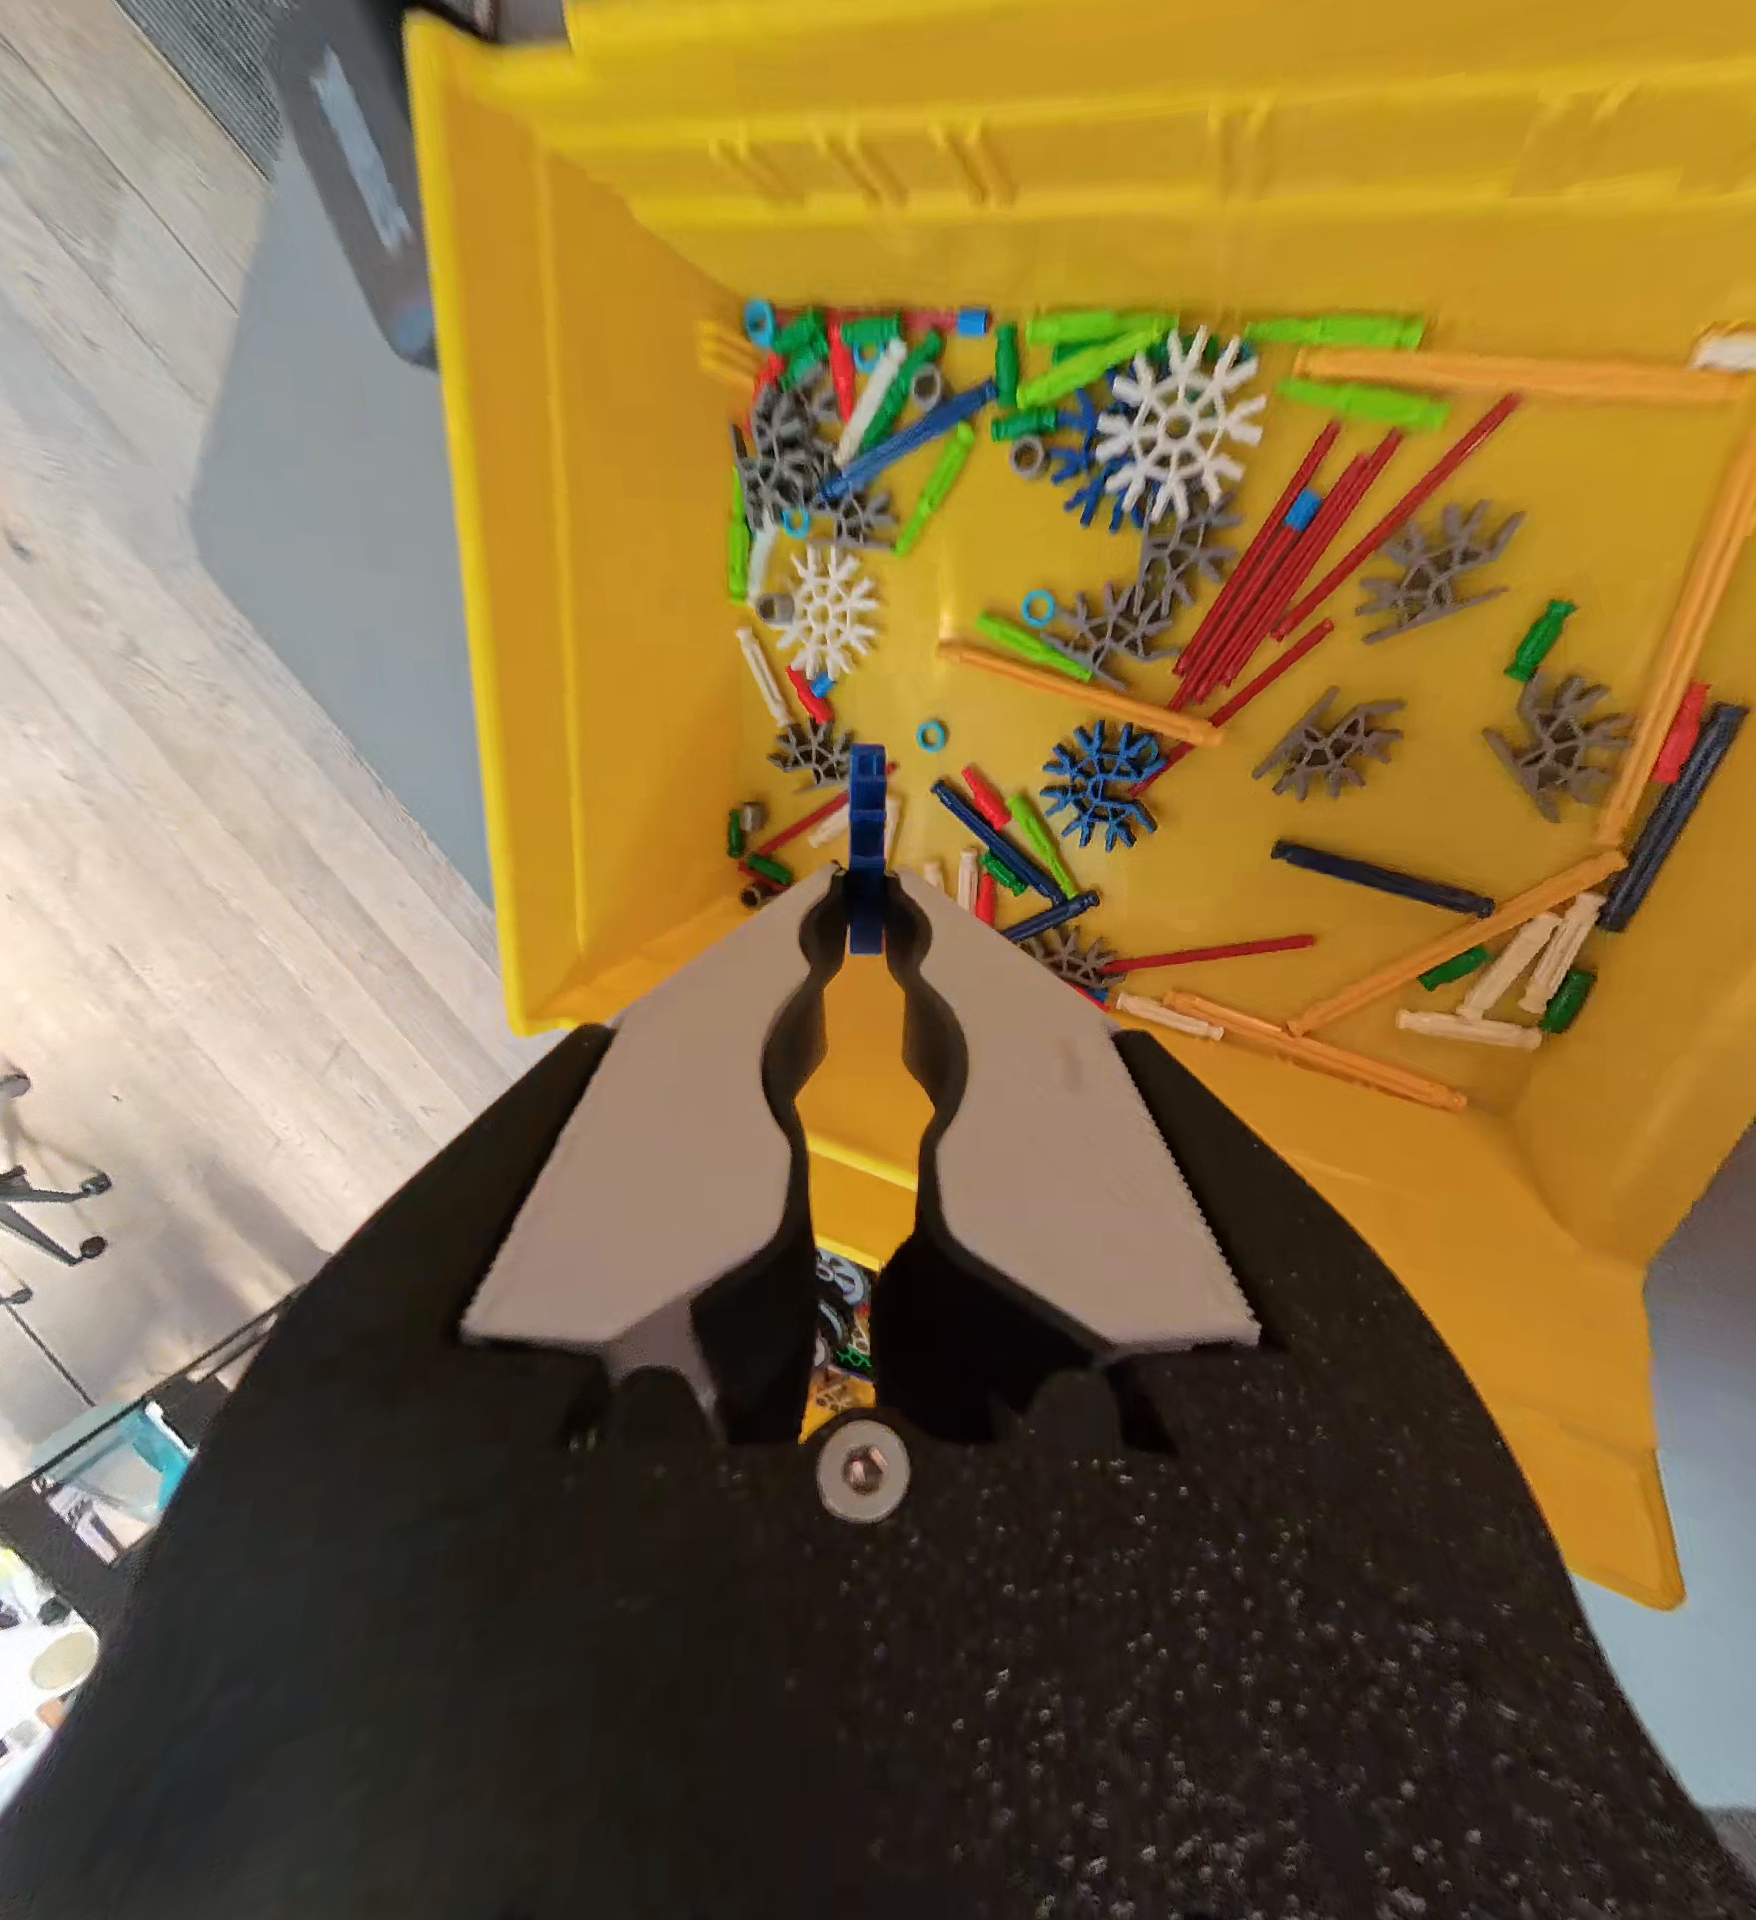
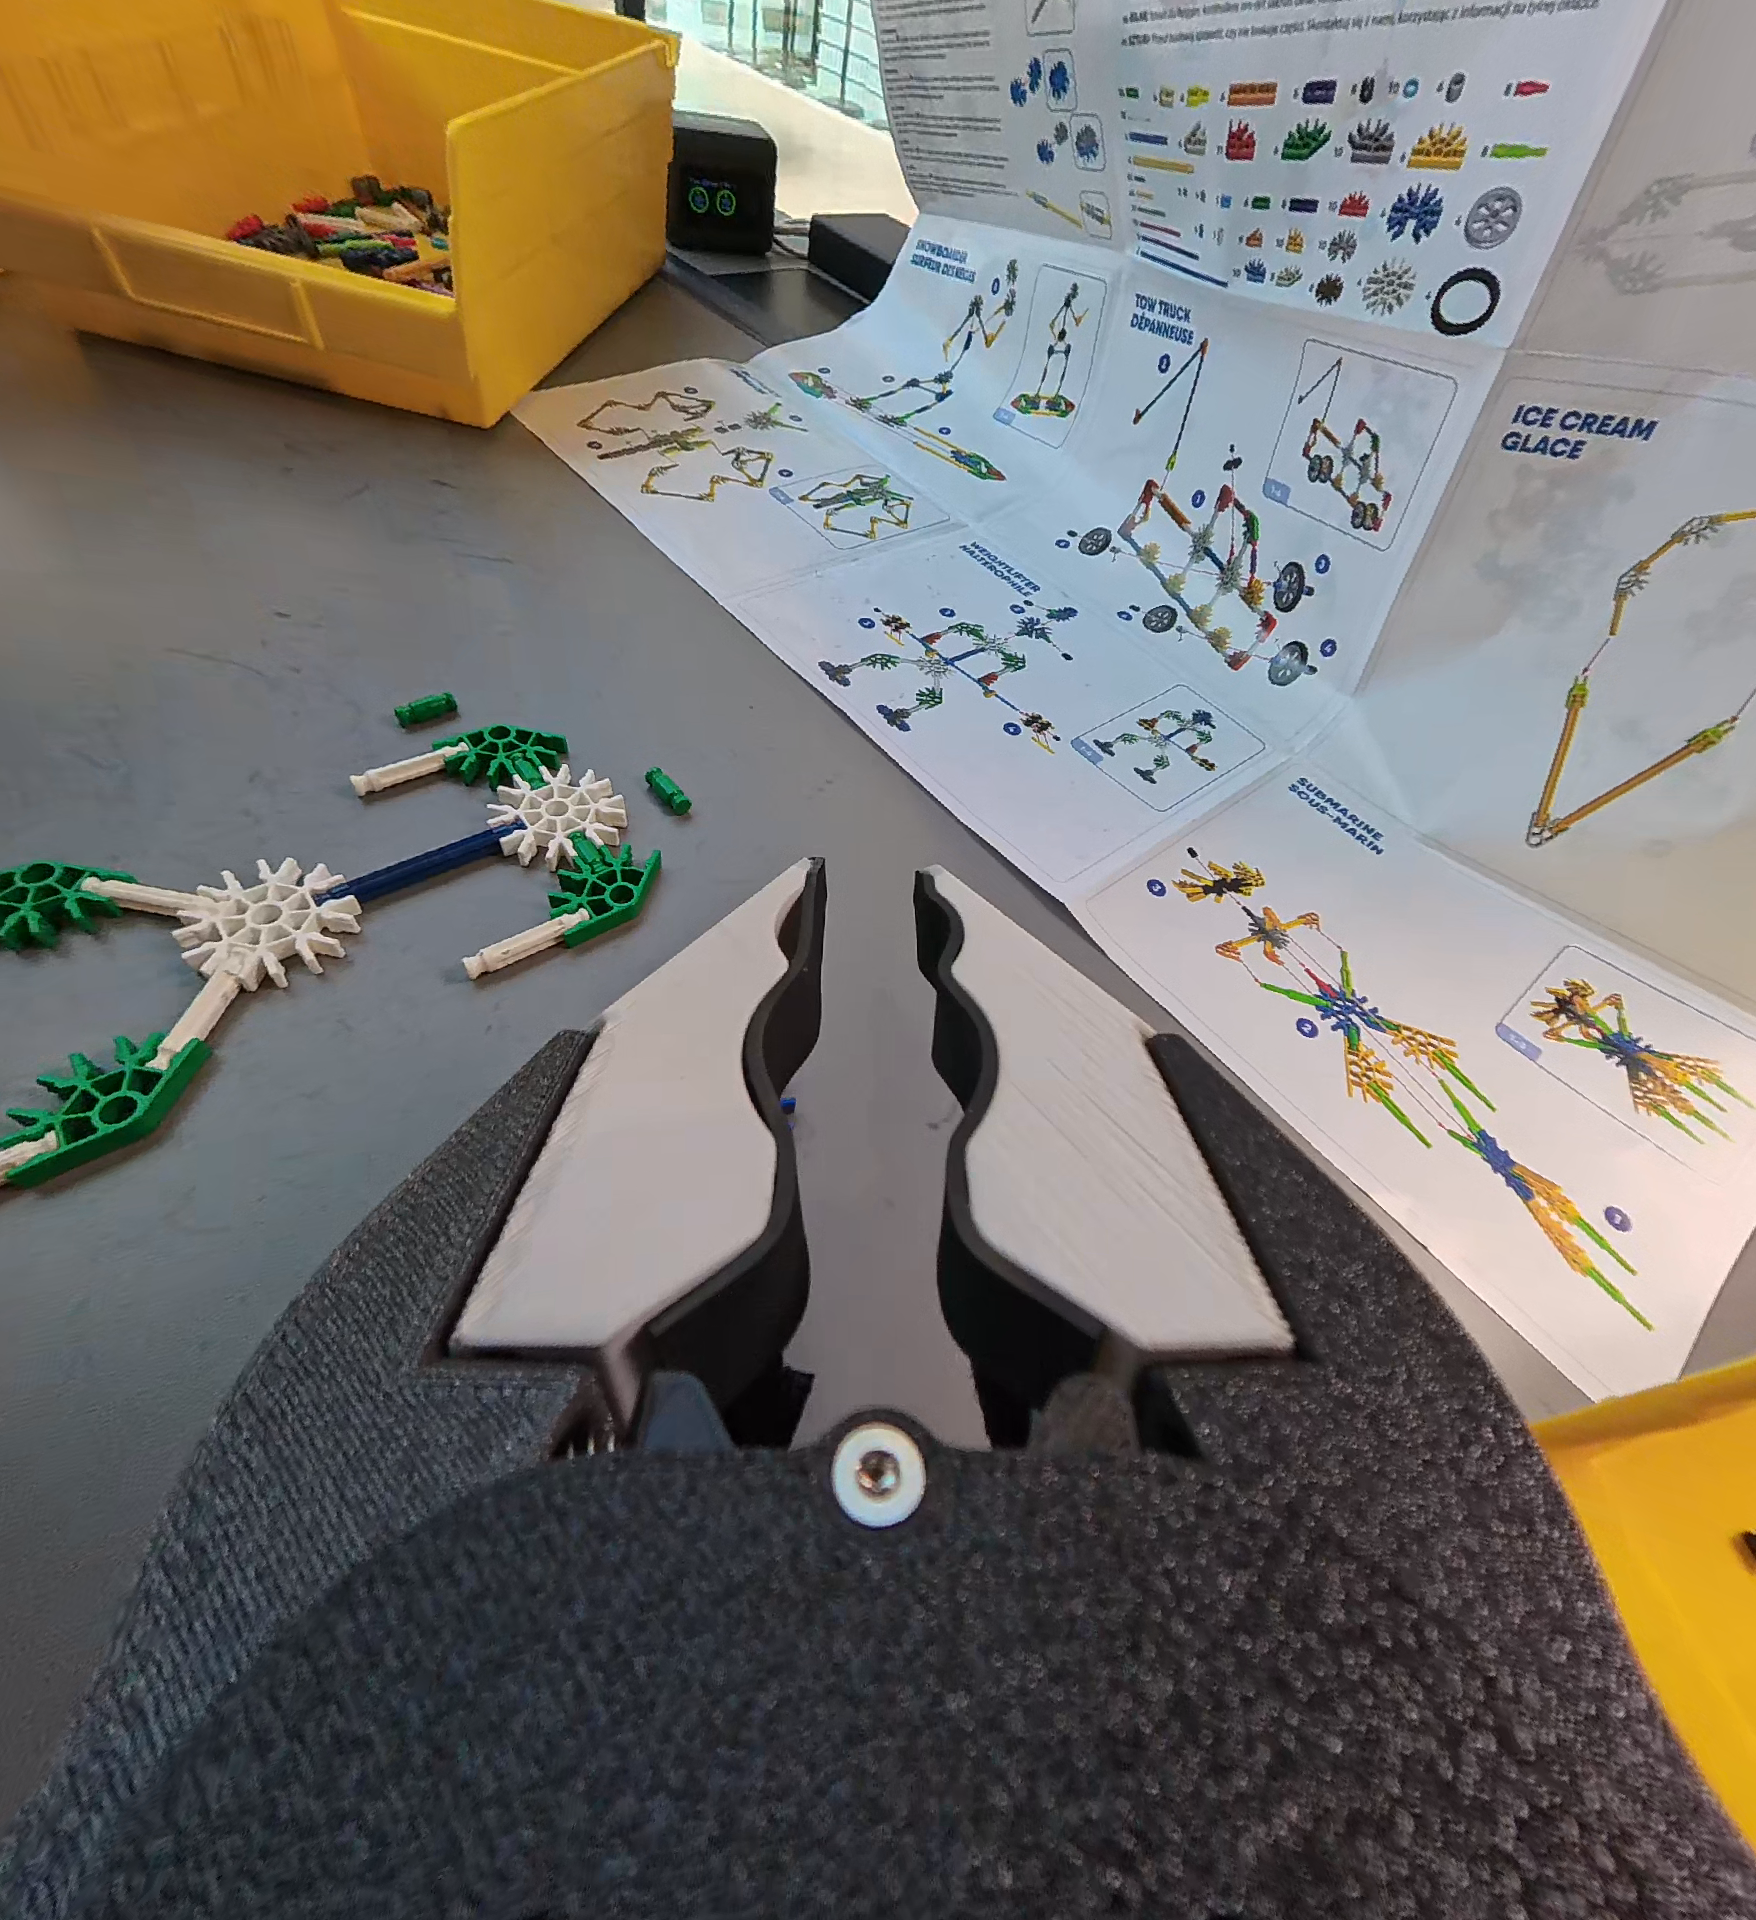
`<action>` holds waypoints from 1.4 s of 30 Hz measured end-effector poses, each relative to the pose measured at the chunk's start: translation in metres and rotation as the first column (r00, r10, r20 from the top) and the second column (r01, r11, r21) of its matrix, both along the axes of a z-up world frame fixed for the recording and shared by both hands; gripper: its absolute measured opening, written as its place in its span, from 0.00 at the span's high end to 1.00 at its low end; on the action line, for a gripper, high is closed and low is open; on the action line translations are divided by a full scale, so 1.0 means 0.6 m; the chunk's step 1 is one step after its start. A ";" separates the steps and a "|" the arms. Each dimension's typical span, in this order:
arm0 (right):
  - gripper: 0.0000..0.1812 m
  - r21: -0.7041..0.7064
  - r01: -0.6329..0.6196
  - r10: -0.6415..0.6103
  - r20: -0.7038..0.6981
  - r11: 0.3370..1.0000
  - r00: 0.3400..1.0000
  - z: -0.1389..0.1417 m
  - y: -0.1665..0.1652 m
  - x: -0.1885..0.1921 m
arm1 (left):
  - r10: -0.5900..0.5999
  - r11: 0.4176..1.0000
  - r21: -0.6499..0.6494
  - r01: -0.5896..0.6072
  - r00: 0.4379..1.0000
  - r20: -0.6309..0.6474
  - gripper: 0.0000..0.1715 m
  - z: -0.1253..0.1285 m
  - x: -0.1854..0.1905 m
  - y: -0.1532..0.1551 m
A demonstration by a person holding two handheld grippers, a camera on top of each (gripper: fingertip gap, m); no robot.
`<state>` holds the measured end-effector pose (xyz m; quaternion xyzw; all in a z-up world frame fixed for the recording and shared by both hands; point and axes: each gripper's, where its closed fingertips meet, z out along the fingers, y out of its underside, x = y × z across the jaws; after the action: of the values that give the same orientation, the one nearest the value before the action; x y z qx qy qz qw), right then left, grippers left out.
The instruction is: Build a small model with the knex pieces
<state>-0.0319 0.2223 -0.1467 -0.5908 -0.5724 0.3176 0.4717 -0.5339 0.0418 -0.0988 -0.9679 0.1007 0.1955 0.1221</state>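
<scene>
My left gripper (image 1: 866, 878) is shut on a dark blue connector piece (image 1: 867, 810), seen edge on and sticking out past the fingertips. It hangs over a yellow bin (image 1: 562, 623) that holds several loose rods and snowflake connectors. My right gripper (image 2: 869, 878) is open, with nothing between its fingertips, low over the grey table (image 2: 230, 520). To its left lies a partly built model (image 2: 266, 920) of white snowflake connectors, green connectors, white rods and a blue rod (image 2: 417, 862). A small blue speck shows deep by the right gripper's left finger; I cannot tell what it is.
A large folded instruction sheet (image 2: 1165, 623) lies on the table and curls up at the right. The yellow bin (image 2: 541, 208) stands at the back left, with a black device (image 2: 723, 182) beside it. Two loose green short rods (image 2: 425, 710) lie near the model. Another yellow bin edge (image 2: 1736, 1558) is at the lower right. There is about 55 cm between the tips of the two grippers.
</scene>
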 end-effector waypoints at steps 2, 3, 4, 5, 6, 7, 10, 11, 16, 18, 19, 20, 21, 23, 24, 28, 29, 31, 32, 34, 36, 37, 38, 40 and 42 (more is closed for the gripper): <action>0.91 0.013 -0.004 0.004 0.000 1.000 1.000 0.000 -0.002 0.000 | -0.047 0.989 0.140 0.050 0.999 -0.023 0.98 0.039 0.041 0.021; 0.91 0.022 -0.008 0.008 0.001 1.000 1.000 0.000 -0.005 0.000 | -0.080 0.975 0.208 0.081 0.997 -0.011 0.97 0.055 0.073 0.030; 0.91 0.034 -0.012 0.012 0.002 0.999 1.000 0.000 -0.007 0.000 | -0.125 0.953 0.281 0.115 0.992 0.017 0.98 0.068 0.112 0.041; 0.90 0.048 -0.021 0.021 0.005 0.999 1.000 0.000 -0.011 -0.001 | -0.182 0.921 0.360 0.145 0.981 0.069 0.98 0.078 0.162 0.051; 0.88 0.064 -0.035 0.034 0.005 0.997 0.999 0.000 -0.016 -0.003 | -0.248 0.879 0.447 0.163 0.959 0.140 0.98 0.087 0.220 0.062; 0.84 0.083 -0.046 0.047 -0.005 0.995 0.999 0.003 -0.022 -0.005 | -0.328 0.827 0.537 0.166 0.918 0.222 0.97 0.094 0.285 0.071; 0.72 0.123 -0.112 0.120 -0.054 0.986 0.991 0.021 -0.051 -0.022 | -0.588 0.660 0.743 0.109 0.691 0.421 0.97 0.100 0.488 0.083; 0.70 0.137 -0.137 0.146 -0.059 0.981 0.987 0.027 -0.061 -0.030 | -0.643 0.630 0.773 0.068 0.604 0.471 0.97 0.092 0.544 0.086; 0.64 0.267 -0.298 0.309 -0.001 0.917 0.951 0.057 -0.129 -0.076 | -0.669 0.716 0.686 -0.128 0.158 0.727 0.98 0.036 0.718 0.125; 0.61 0.311 -0.352 0.358 0.038 0.883 0.933 0.063 -0.153 -0.094 | -0.640 0.759 0.638 -0.129 0.033 0.768 0.98 0.026 0.750 0.131; 0.61 0.317 -0.368 0.375 0.040 0.874 0.926 0.065 -0.161 -0.102 | -0.624 0.775 0.619 -0.124 -0.007 0.781 0.98 0.020 0.760 0.132; 0.61 0.311 -0.381 0.390 0.036 0.871 0.920 0.064 -0.168 -0.110 | -0.611 0.788 0.603 -0.123 -0.037 0.791 0.98 0.015 0.767 0.130; 0.64 0.297 -0.399 0.408 0.035 0.867 0.912 0.058 -0.175 -0.115 | -0.601 0.797 0.590 -0.129 -0.063 0.797 0.98 0.011 0.771 0.128; 0.74 0.284 -0.411 0.420 0.032 0.866 0.907 0.041 -0.181 -0.119 | -0.574 0.817 0.559 -0.145 -0.099 0.813 0.98 -0.003 0.773 0.123; 0.80 0.289 -0.400 0.409 0.032 0.870 0.912 0.033 -0.179 -0.119 | -0.554 0.830 0.537 -0.148 -0.115 0.825 0.98 -0.012 0.773 0.120; 0.81 0.258 -0.418 0.418 0.057 0.871 0.907 0.009 -0.178 -0.113 | -0.490 0.870 0.466 -0.160 -0.174 0.854 0.98 -0.035 0.776 0.118; 0.81 0.240 -0.422 0.422 0.053 0.875 0.905 0.008 -0.177 -0.112 | -0.481 0.875 0.457 -0.159 -0.188 0.856 0.98 -0.035 0.777 0.119; 0.82 0.225 -0.428 0.427 0.053 0.875 0.903 0.007 -0.176 -0.110 | -0.477 0.878 0.454 -0.153 -0.199 0.856 0.98 -0.036 0.778 0.121; 0.82 0.222 -0.431 0.430 0.054 0.875 0.901 0.005 -0.176 -0.109 | -0.475 0.879 0.452 -0.150 -0.203 0.856 0.98 -0.038 0.778 0.121; 0.82 0.204 -0.429 0.427 0.058 0.880 0.902 -0.001 -0.172 -0.106 | -0.478 0.877 0.455 -0.152 -0.196 0.856 0.97 -0.043 0.774 0.121; 0.82 0.181 -0.424 0.420 0.061 0.888 0.906 -0.006 -0.164 -0.102 | -0.490 0.869 0.467 -0.164 -0.164 0.856 0.97 -0.049 0.760 0.124; 0.82 0.170 -0.418 0.413 0.063 0.893 0.909 -0.007 -0.158 -0.099 | -0.497 0.864 0.471 -0.178 -0.152 0.855 0.97 -0.048 0.751 0.126; 0.82 0.159 -0.409 0.403 0.070 0.898 0.912 -0.009 -0.150 -0.096 | -0.504 0.858 0.473 -0.199 -0.151 0.851 0.97 -0.044 0.740 0.128; 0.82 0.141 -0.381 0.371 0.096 0.914 0.924 -0.015 -0.126 -0.088 | -0.526 0.839 0.483 -0.252 -0.143 0.839 0.95 -0.032 0.715 0.135; 0.82 0.097 -0.313 0.296 0.158 0.945 0.942 -0.032 -0.085 -0.075 | -0.550 0.811 0.513 -0.282 -0.066 0.833 0.93 -0.032 0.684 0.144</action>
<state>-0.0769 0.1712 -0.1659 -0.4863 -0.7070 0.3091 0.4099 -0.1232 0.1280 -0.1182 -0.6950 0.0224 -0.5618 0.4483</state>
